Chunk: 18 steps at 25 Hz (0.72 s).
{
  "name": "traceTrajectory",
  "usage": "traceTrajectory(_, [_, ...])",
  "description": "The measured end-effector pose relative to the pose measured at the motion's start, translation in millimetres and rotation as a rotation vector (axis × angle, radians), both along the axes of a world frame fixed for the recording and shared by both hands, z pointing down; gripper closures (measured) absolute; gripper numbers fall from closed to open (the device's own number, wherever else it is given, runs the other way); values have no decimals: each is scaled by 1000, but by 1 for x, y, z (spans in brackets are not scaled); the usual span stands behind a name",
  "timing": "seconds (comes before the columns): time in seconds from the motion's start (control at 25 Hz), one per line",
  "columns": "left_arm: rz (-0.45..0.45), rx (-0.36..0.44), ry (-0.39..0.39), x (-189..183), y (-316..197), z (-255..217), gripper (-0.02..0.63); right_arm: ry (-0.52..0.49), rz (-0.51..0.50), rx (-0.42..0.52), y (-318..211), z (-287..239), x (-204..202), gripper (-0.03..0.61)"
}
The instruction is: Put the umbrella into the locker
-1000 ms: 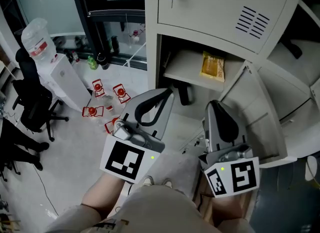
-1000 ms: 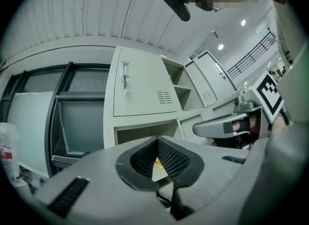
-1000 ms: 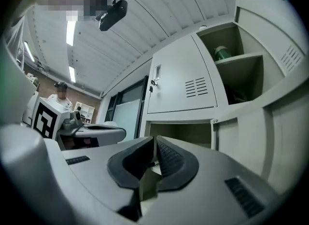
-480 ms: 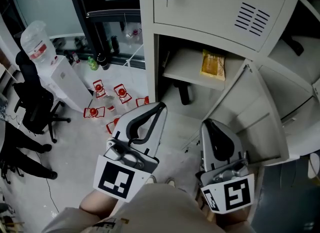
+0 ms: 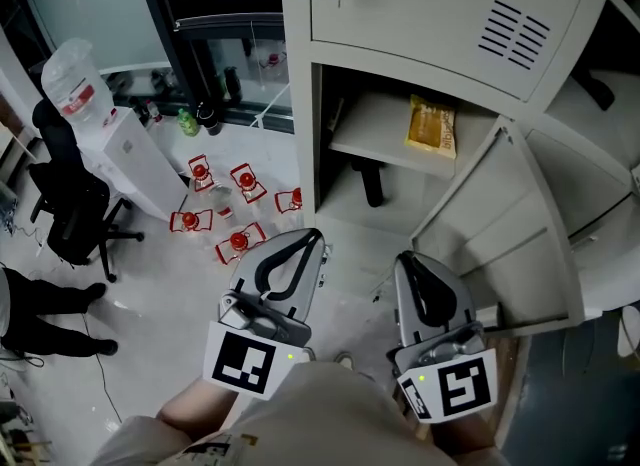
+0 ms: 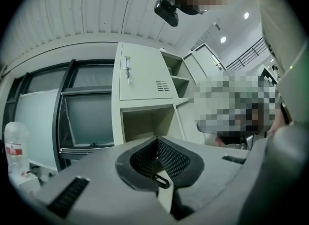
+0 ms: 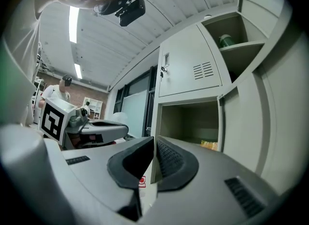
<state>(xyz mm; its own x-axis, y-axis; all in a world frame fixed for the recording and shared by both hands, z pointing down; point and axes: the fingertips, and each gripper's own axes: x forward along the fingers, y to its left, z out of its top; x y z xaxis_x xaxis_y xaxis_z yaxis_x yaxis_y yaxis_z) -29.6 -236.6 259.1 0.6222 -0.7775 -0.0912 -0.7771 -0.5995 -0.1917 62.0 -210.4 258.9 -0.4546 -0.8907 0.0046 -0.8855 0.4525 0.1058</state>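
Evidently empty: left gripper (image 5: 319, 237) and right gripper (image 5: 405, 257) had jaws pressed together on nothing. A short dark object, probably the folded umbrella (image 5: 372, 185), stood upright inside the open locker (image 5: 430, 14) under its shelf (image 5: 368, 140), ahead of both grippers and roughly midway between them.

On the pale floor (image 5: 150, 294) to the left of the left gripper (image 5: 316, 239), several small red-and-white objects (image 5: 240, 182) are scattered close together, the nearest just beside its tips. Farther left stands a black office chair (image 5: 62, 209). Beyond it, a white water dispenser (image 5: 140, 169) carries a clear bottle (image 5: 75, 76) with a red label. A green bottle (image 5: 186, 124) sits by the dark window frame (image 5: 165, 44). A yellow packet (image 5: 431, 126) lies ahead of the right gripper (image 5: 404, 259). A person's dark trouser legs (image 5: 42, 302) reach in at the far left.
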Motion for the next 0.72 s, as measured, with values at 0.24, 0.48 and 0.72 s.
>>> traceTrajectory(0.24, [12, 16, -75, 5, 3, 9, 606, 58, 35, 15, 1, 2, -4, 568])
traceTrajectory(0.48, [7, 9, -49, 3, 3, 8, 606, 65, 32, 40, 1, -4, -3, 568])
traceTrajectory(0.72, [29, 21, -115, 4, 6, 11, 606, 55, 28, 34, 4, -2, -3, 568])
